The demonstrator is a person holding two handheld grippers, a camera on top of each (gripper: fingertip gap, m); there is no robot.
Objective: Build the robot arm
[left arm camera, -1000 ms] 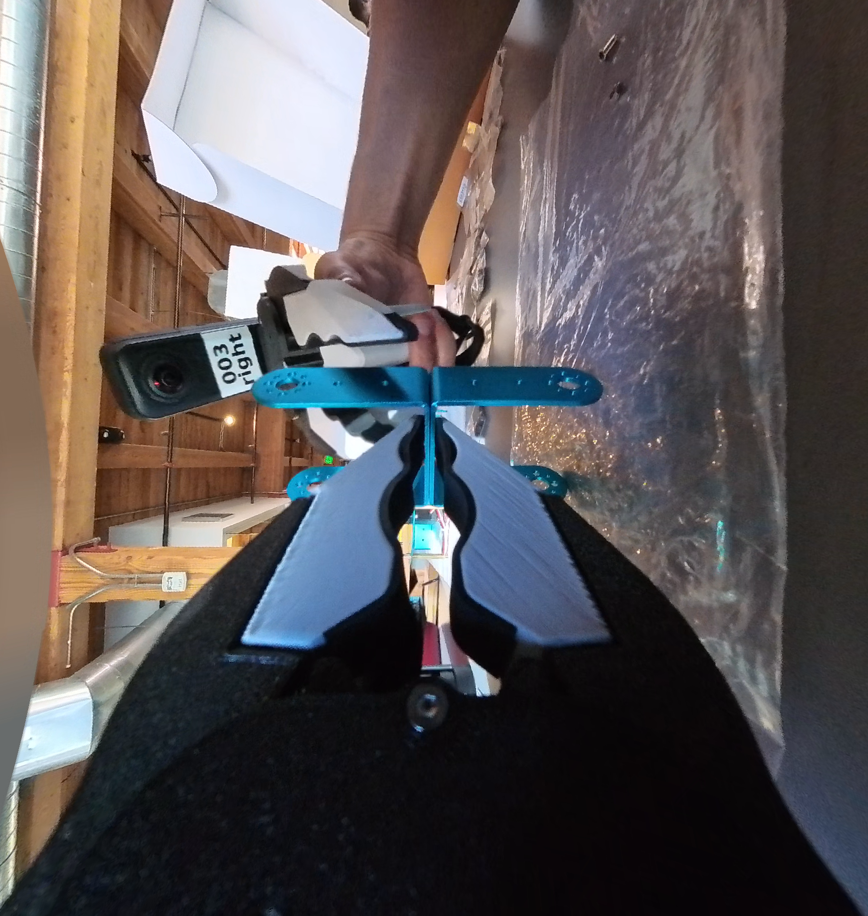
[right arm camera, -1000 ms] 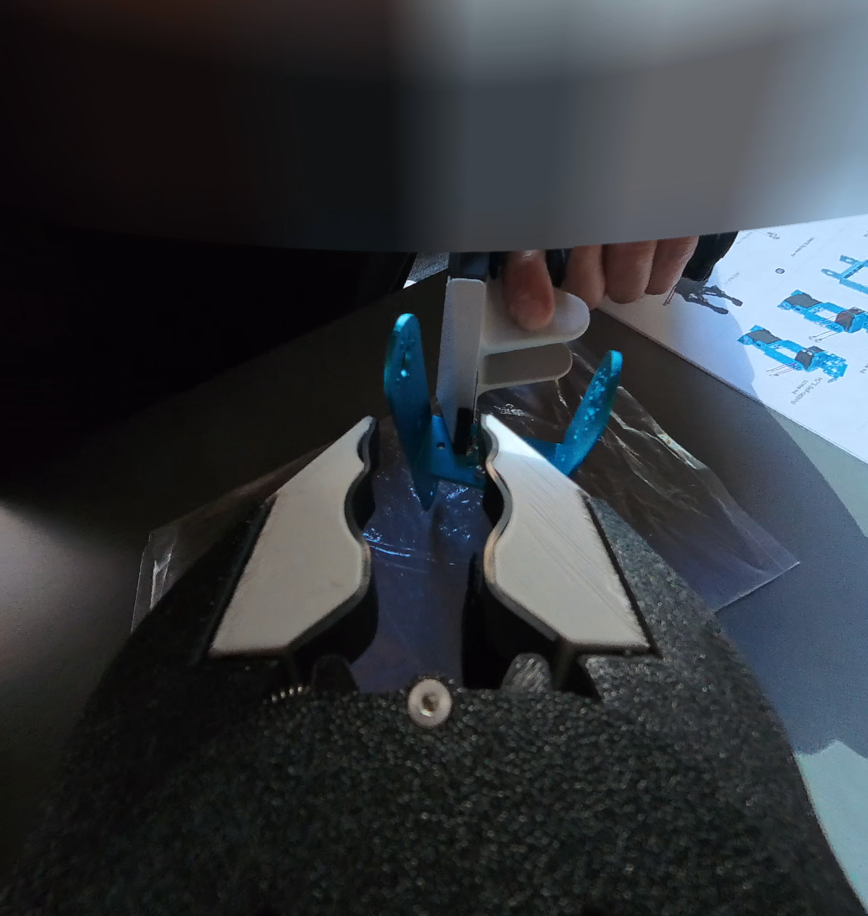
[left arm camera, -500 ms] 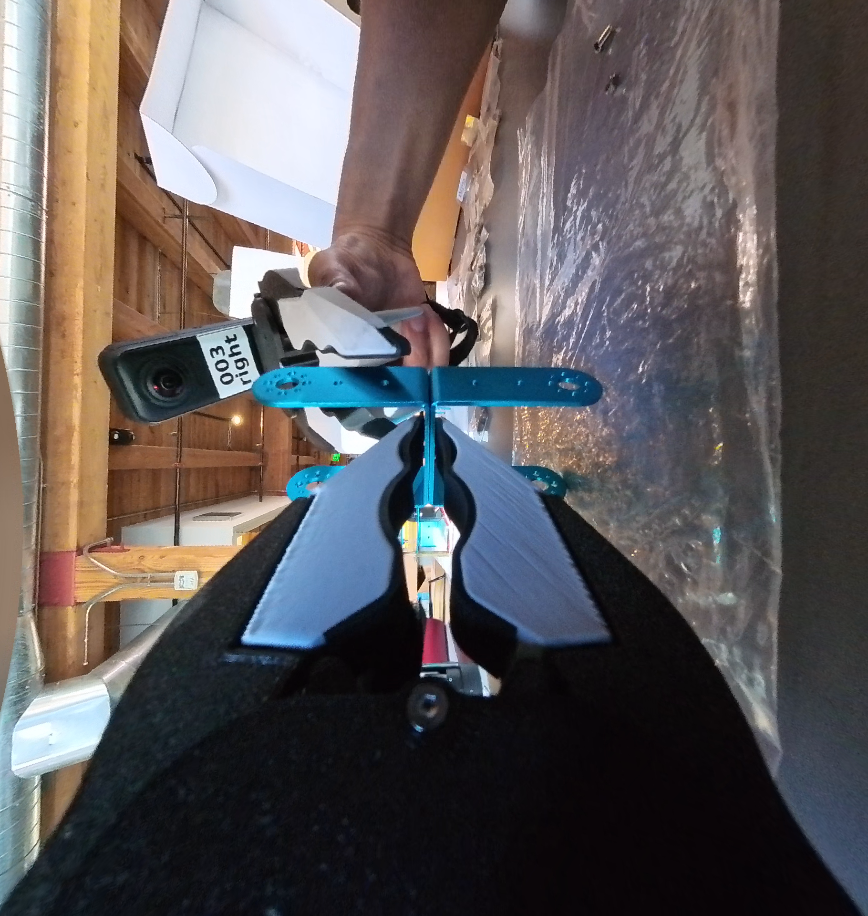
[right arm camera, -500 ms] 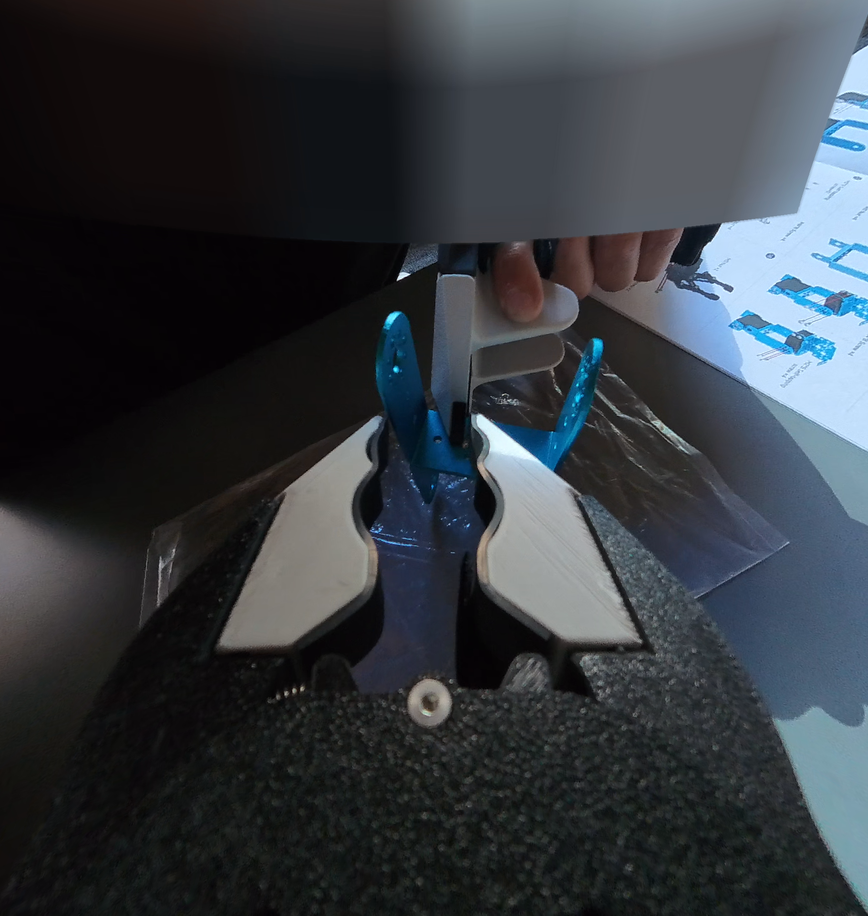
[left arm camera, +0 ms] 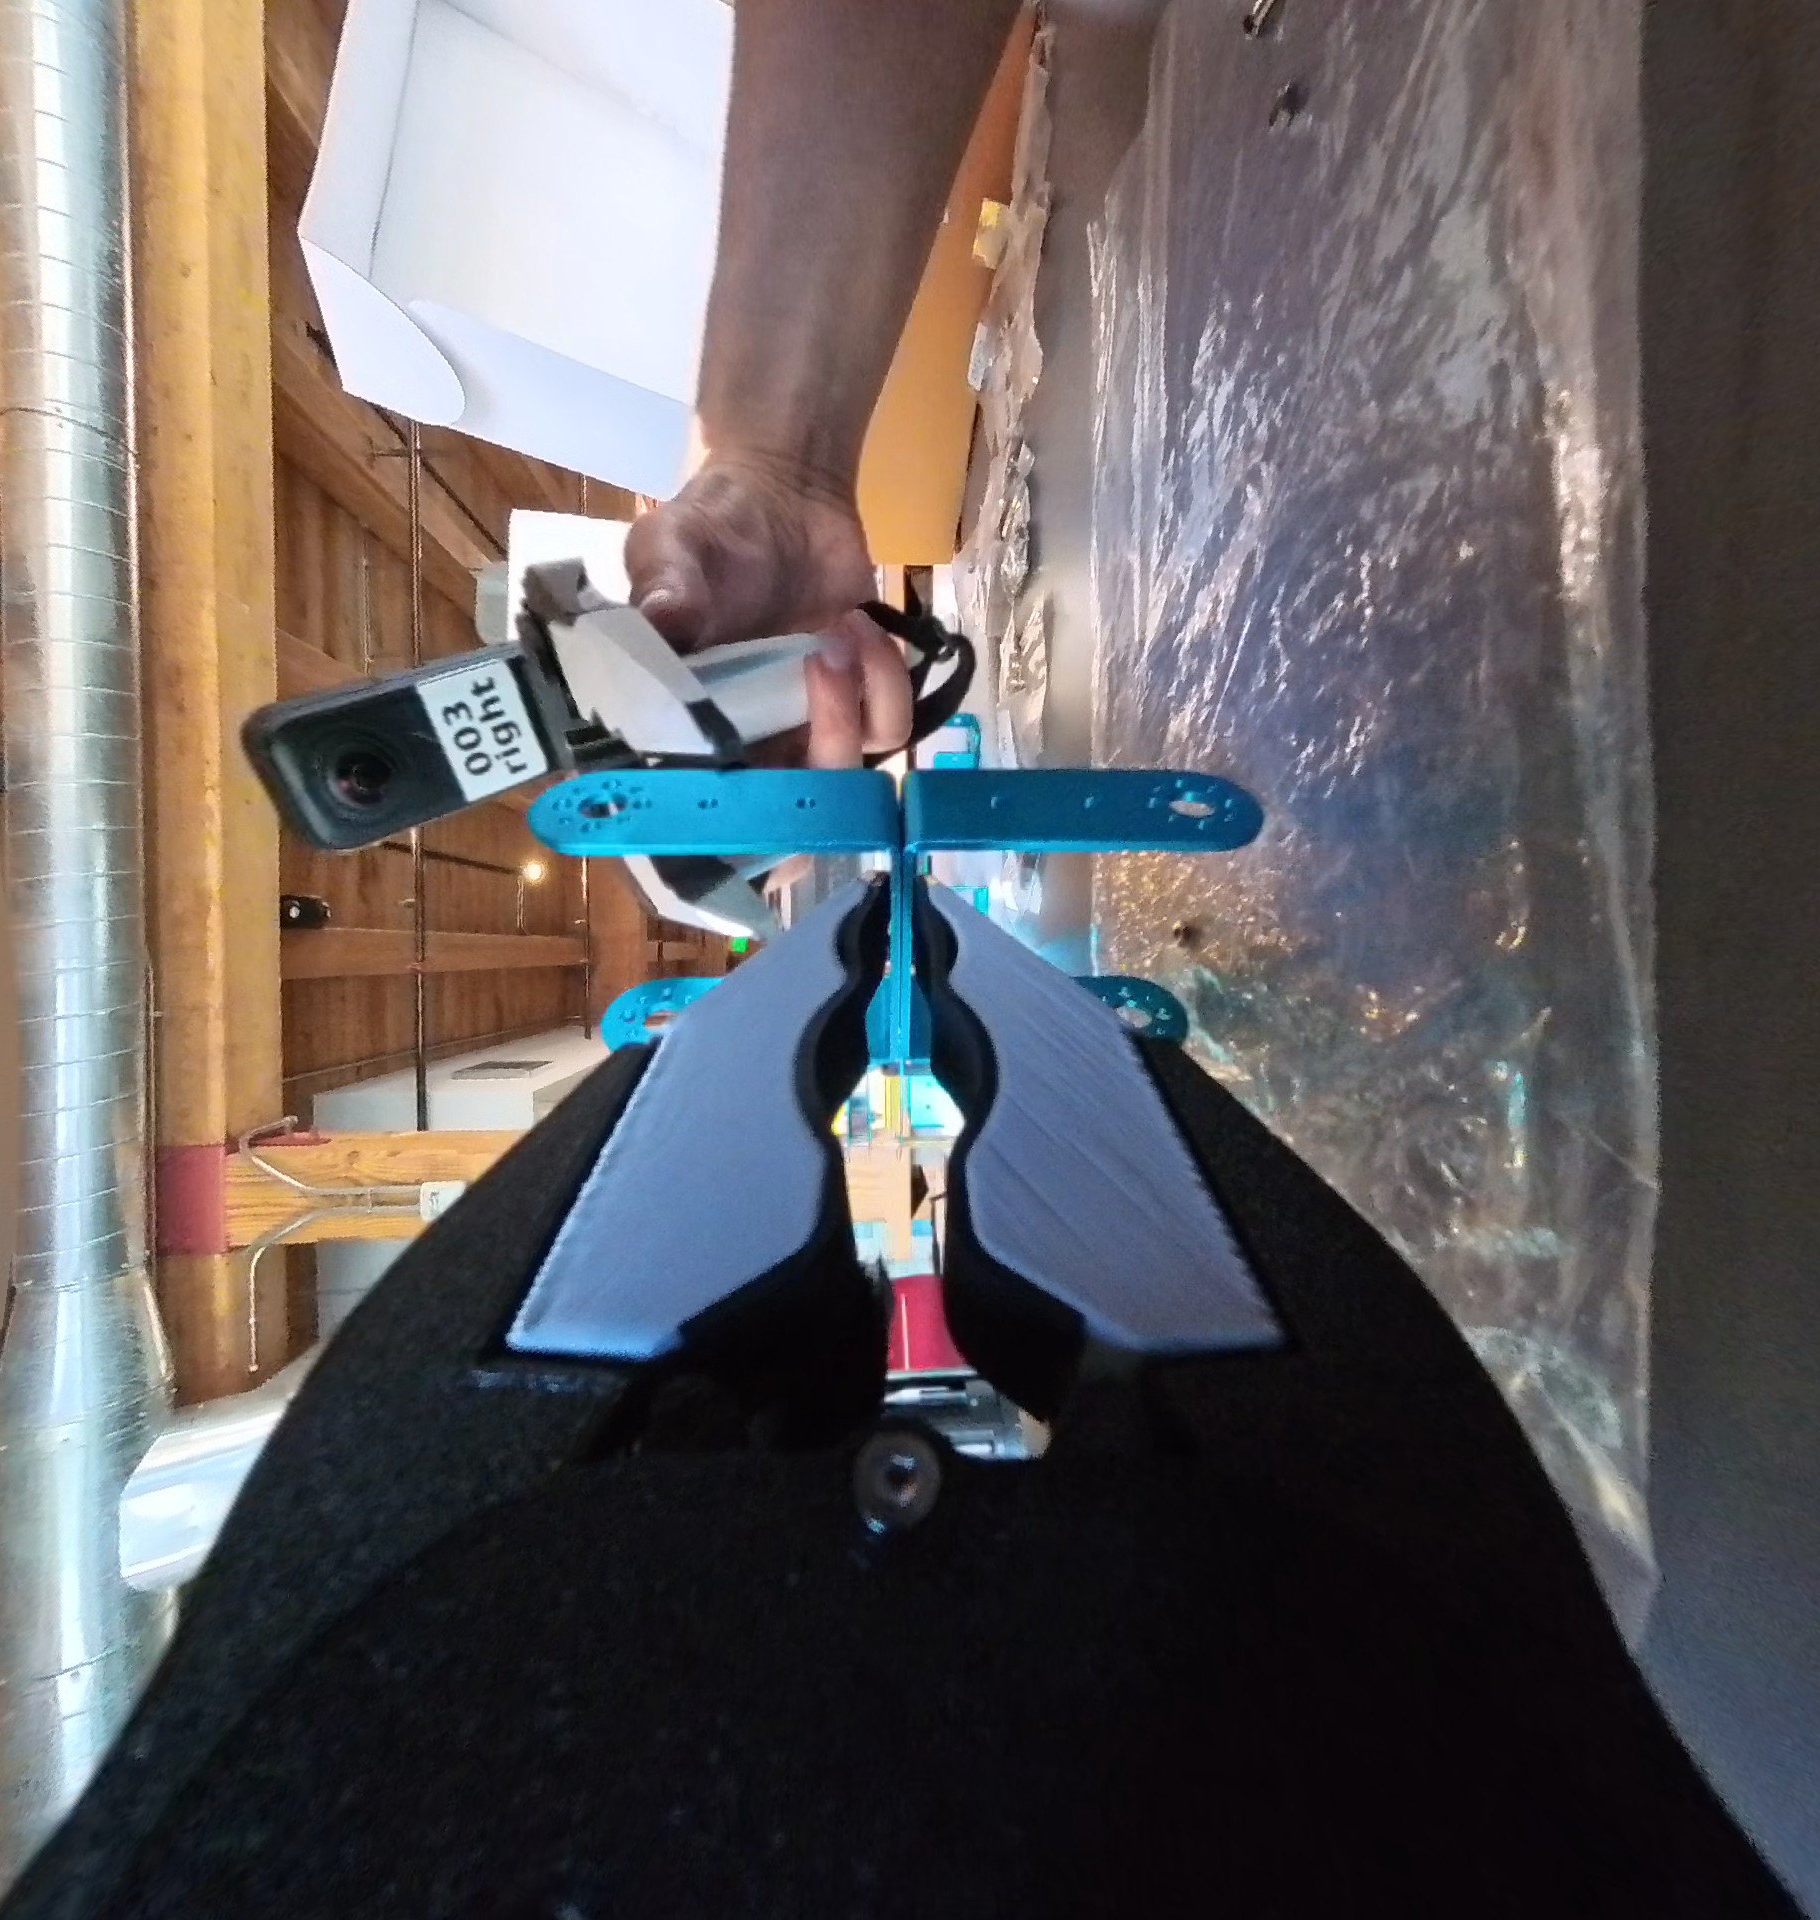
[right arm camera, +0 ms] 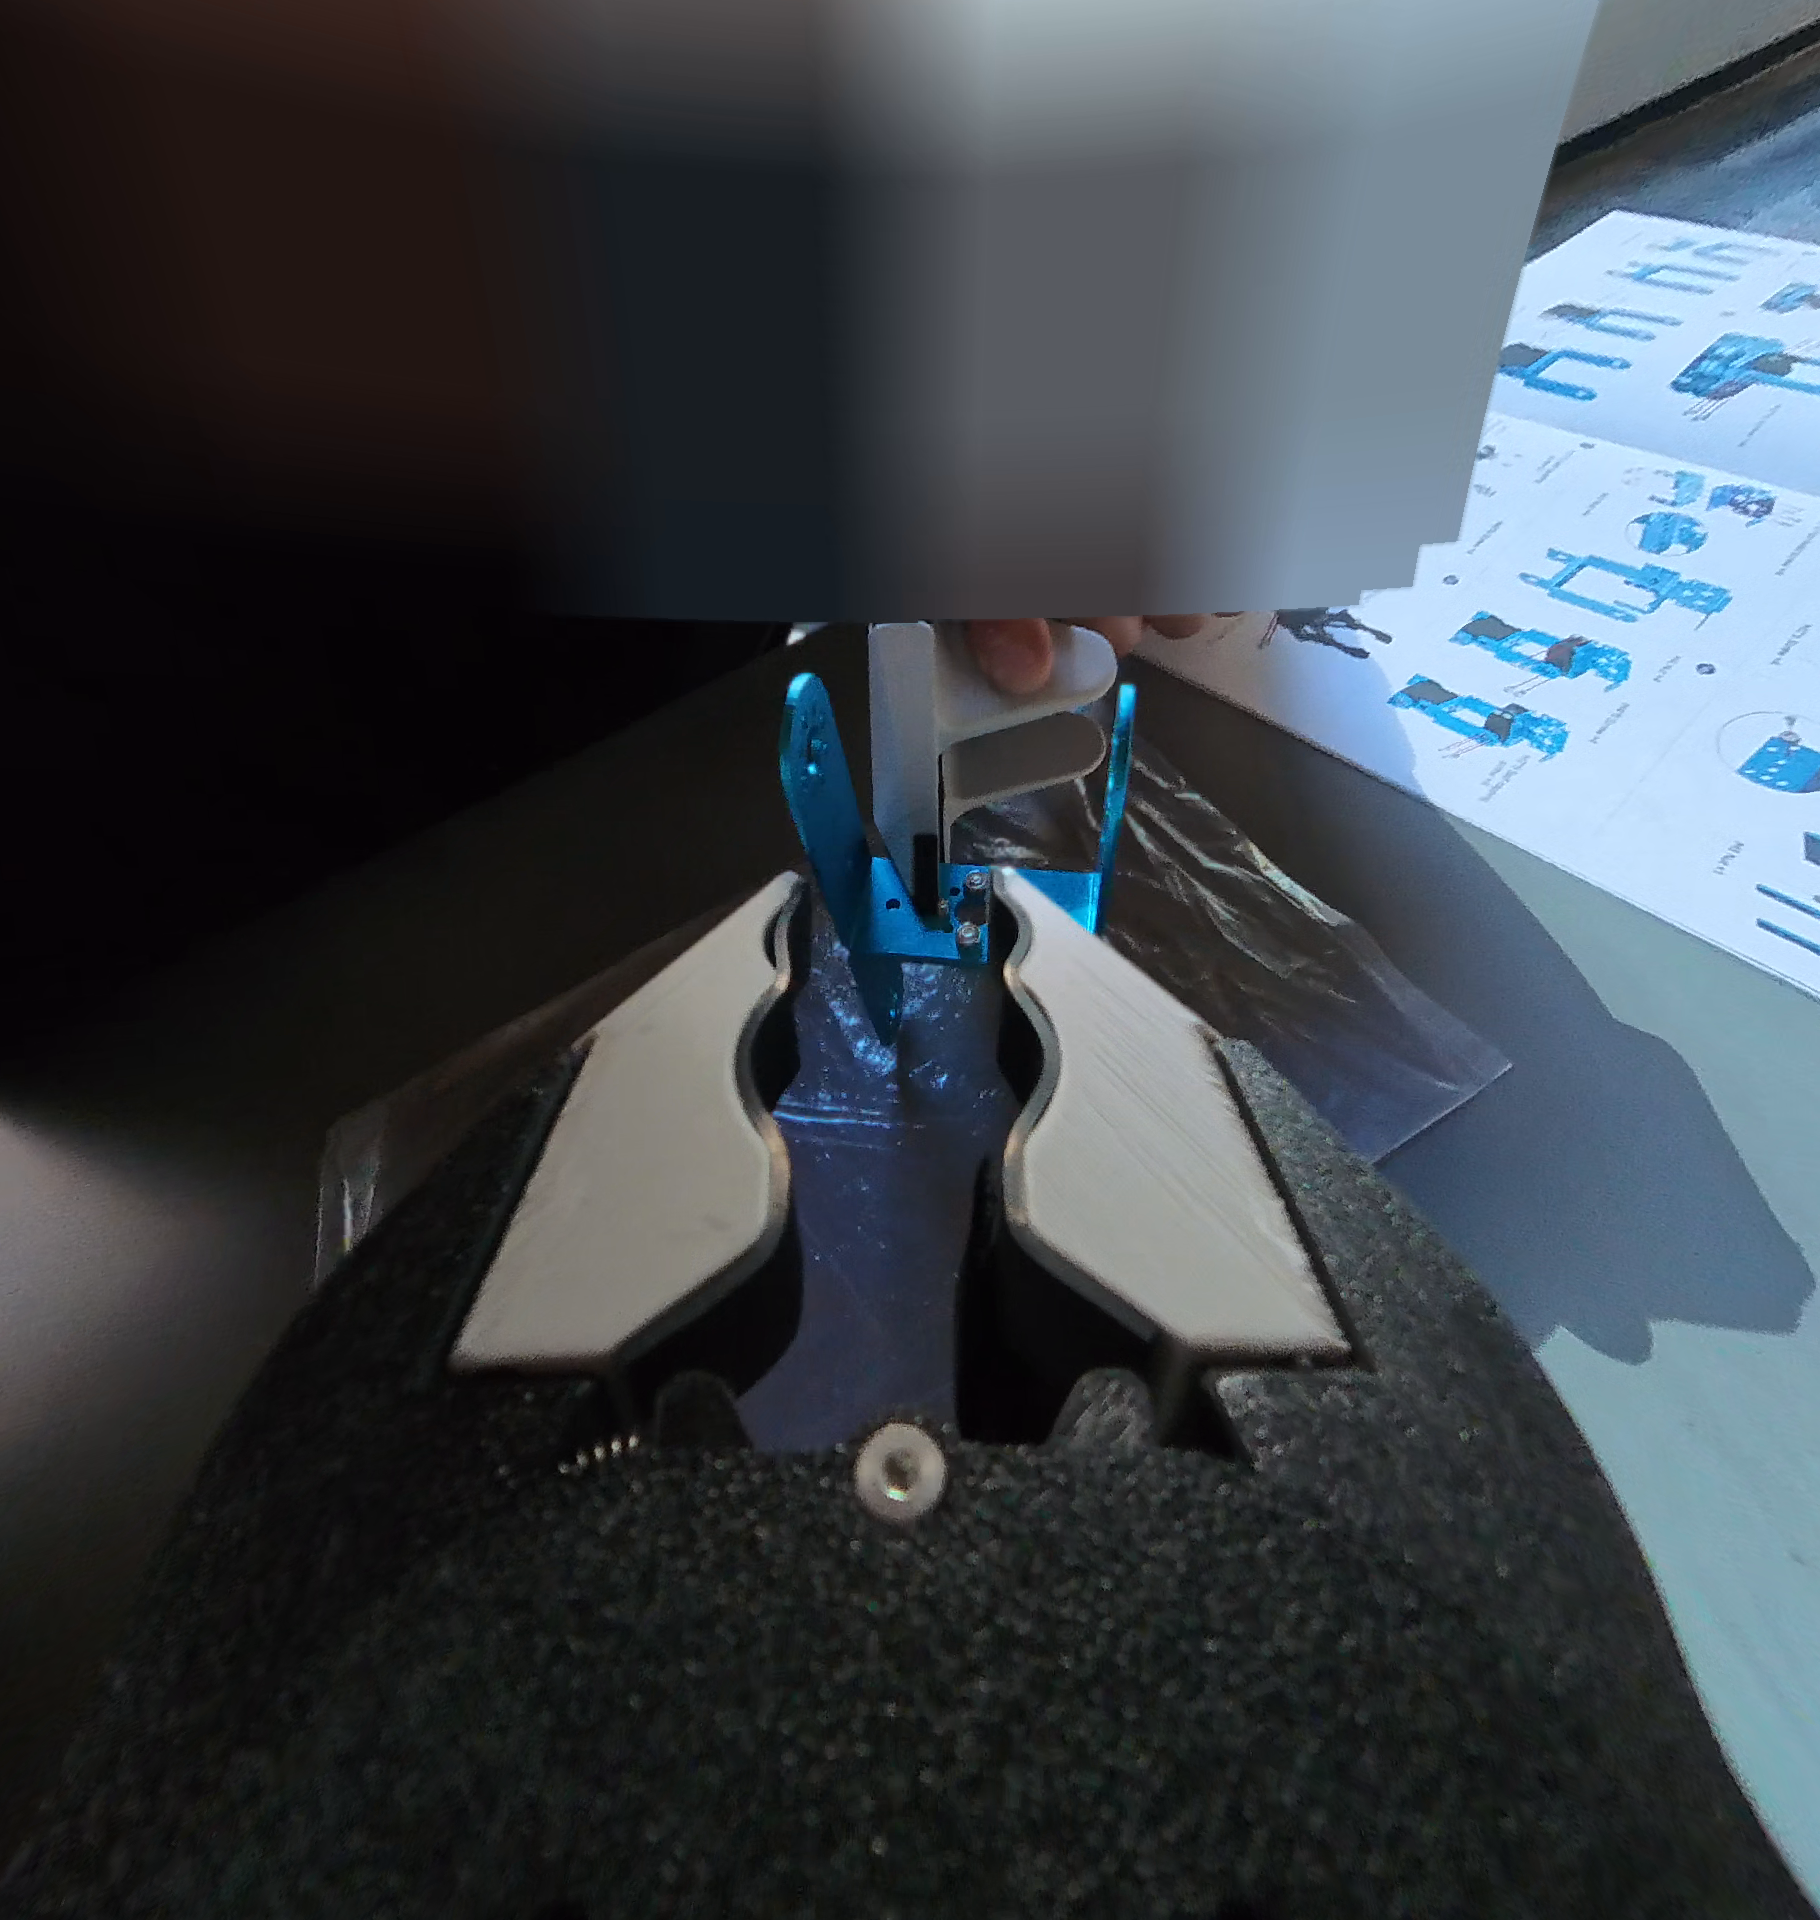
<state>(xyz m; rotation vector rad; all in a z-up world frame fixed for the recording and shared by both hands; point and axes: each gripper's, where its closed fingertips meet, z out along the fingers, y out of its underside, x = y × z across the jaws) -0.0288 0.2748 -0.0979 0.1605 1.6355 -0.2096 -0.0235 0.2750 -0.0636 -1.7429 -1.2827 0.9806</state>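
- The left gripper (left arm camera: 901, 894) is clamped on the thin web of a blue metal bracket (left arm camera: 890, 826), held above a clear plastic sheet (left arm camera: 1353, 623) on the table (right arm camera: 1612, 1091).
- The right gripper (right arm camera: 901, 883) has its jaws parted just beside the bracket's base.

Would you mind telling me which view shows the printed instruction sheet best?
The right wrist view: the instruction sheet lies flat on the table, its blue diagrams visible. In the left wrist view I cannot make it out.

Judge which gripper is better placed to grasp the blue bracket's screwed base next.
Probably the right. The right gripper is open and straddles the screwed base of the blue bracket, so it only needs to close. The left gripper is shut on that bracket, holding it up.
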